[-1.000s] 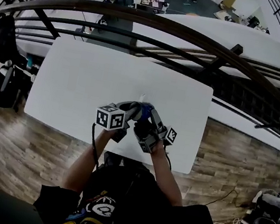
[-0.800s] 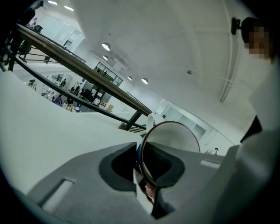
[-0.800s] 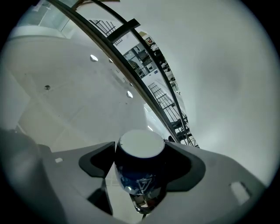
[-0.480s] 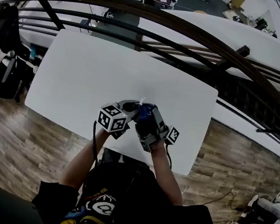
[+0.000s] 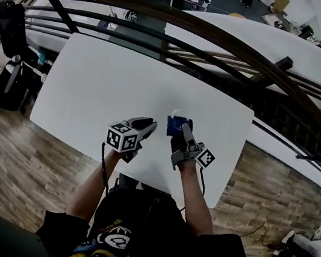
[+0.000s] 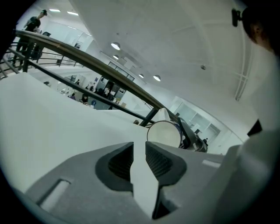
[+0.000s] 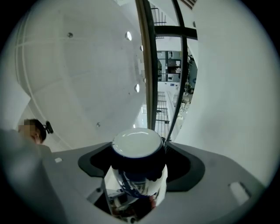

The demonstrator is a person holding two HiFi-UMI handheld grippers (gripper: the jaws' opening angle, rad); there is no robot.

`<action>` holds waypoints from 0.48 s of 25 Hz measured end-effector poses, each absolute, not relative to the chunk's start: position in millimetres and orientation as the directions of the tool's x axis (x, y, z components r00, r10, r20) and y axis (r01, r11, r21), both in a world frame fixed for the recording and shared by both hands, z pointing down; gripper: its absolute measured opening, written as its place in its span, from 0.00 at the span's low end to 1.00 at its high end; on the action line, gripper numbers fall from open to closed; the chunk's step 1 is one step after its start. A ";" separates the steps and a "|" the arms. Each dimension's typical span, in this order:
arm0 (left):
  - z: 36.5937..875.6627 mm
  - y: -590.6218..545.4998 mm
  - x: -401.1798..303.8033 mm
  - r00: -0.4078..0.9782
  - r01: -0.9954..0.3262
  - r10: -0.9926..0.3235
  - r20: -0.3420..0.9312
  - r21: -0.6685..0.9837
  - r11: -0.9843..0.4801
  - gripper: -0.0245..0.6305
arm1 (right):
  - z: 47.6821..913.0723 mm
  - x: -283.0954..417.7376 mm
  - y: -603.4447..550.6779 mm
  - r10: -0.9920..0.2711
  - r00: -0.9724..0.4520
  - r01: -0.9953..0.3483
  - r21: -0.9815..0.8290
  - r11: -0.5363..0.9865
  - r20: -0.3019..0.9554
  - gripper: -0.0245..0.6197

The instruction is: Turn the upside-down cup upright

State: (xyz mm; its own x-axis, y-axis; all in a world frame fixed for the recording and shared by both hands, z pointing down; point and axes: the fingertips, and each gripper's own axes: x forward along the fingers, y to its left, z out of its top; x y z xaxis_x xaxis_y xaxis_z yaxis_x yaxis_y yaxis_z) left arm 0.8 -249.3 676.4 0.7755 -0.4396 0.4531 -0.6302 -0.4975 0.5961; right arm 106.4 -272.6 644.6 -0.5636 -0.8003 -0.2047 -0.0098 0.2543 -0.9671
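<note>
Clamping the cup [image 7: 138, 148] at its middle, my right hand-held gripper [image 7: 139, 168] holds something stiff and glossy, probably slippery and breakable. My left hand-held gripper [image 6: 139, 159], jaws just opening slightly, is empty.

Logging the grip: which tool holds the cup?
Right tool, jaws clamped on the blue cup; the left tool's jaws have just been opening, nothing between them.

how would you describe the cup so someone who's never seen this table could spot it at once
Find the big white table beside the dark railing and look toward its near edge. There the right claw grips a small cup. It is the only dark blue thing against the white tabletop and grey claw, with one round white end.
</note>
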 end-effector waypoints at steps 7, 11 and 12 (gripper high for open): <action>691.3 -223.1 -43.0 0.702 -0.705 -0.494 0.512 0.599 -0.381 0.15 | 725.7 131.8 -312.7 -0.819 -0.556 -0.524 -0.825 0.212 0.143 0.60; 697.8 -217.5 -66.0 0.670 -0.732 -0.508 0.541 0.594 -0.334 0.14 | 761.6 128.4 -340.4 -0.807 -0.506 -0.722 -0.661 0.204 0.303 0.60; 698.1 -214.4 -68.5 0.668 -0.735 -0.507 0.545 0.593 -0.329 0.13 | 767.2 128.3 -344.3 -0.804 -0.492 -0.764 -0.608 0.214 0.335 0.60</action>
State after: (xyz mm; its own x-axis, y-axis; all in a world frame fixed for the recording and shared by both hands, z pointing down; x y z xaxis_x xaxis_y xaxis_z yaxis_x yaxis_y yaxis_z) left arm -68.5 -214.4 698.1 0.6675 -0.5074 0.5449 -0.7345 -0.3291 0.5934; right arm 128.3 -344.3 767.2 -0.4918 -0.8035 0.3355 -0.7644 0.2139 -0.6083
